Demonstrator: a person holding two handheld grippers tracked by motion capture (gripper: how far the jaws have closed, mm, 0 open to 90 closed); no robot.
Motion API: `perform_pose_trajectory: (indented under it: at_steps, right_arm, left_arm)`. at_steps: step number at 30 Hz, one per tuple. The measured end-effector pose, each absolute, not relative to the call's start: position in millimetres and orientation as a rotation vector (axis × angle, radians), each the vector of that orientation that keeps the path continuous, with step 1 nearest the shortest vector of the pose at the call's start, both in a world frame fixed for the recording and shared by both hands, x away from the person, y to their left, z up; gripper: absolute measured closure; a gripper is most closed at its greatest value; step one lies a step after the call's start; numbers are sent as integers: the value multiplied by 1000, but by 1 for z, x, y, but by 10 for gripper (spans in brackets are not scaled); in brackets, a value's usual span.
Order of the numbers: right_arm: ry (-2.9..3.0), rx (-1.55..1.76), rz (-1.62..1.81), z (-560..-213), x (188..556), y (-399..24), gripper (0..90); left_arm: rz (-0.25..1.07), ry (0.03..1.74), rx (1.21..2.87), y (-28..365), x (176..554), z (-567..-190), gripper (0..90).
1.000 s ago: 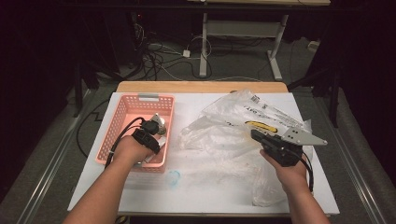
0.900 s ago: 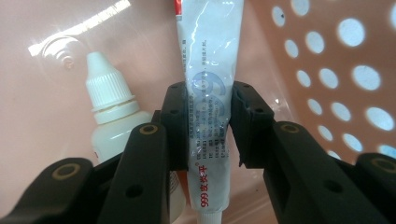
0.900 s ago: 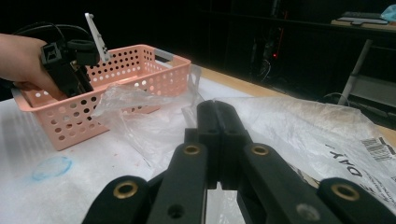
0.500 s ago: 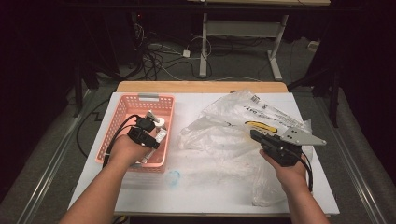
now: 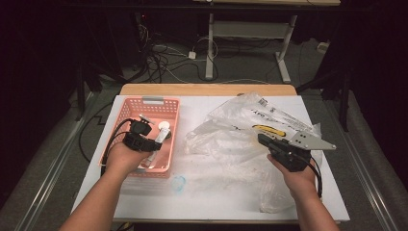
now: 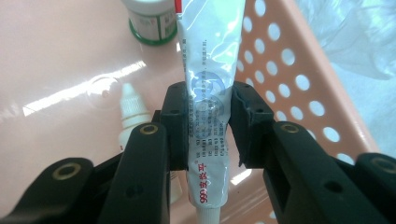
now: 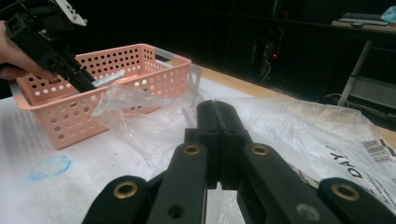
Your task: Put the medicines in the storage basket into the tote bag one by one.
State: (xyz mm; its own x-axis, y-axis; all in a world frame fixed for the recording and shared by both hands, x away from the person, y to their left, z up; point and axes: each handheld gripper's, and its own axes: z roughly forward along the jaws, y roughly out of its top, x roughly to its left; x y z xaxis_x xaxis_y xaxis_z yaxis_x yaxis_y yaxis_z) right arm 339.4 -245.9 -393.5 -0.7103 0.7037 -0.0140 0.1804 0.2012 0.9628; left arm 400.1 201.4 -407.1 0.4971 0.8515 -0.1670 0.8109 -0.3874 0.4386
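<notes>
Left tongs [image 6: 208, 109] clamped on a silvery tube [image 6: 205, 88] with red print near its cap end, pads pressing both flat sides. Compared with a second ago, lifted a little and drawn back toward the near part of the pink basket [image 5: 126, 119]; tube now off the basket floor, hanging above it, still inside the walls. Likely meaning: pick secured, next leg a carry out of the basket, probably toward the plastic bag [image 5: 240, 139] spread across the tabletop [image 5: 226, 199].

Right tongs [image 7: 217, 135] fully closed, nothing visibly between the pads, resting low over the bag's crumpled film, unmoved over the same second.

Count: one basket; one held tube; on the basket floor one white bottle with a green band [image 6: 150, 21] and one small white dropper bottle [image 6: 131, 109]; in the high view one further white round-capped item [image 5: 163, 129] beside the left tongs, identity unclear. One clear bag with printed label, one blue ring mark [image 5: 178, 183] on the tabletop.
</notes>
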Motion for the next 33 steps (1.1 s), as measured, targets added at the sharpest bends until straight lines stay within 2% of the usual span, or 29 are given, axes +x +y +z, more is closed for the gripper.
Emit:
perform_pose_trajectory:
  at_steps: [33]
  right_arm:
    - [2033,810,1522,-394,337,-244,900]
  left_arm:
    - [402,1182,1955,216,343,-419,677]
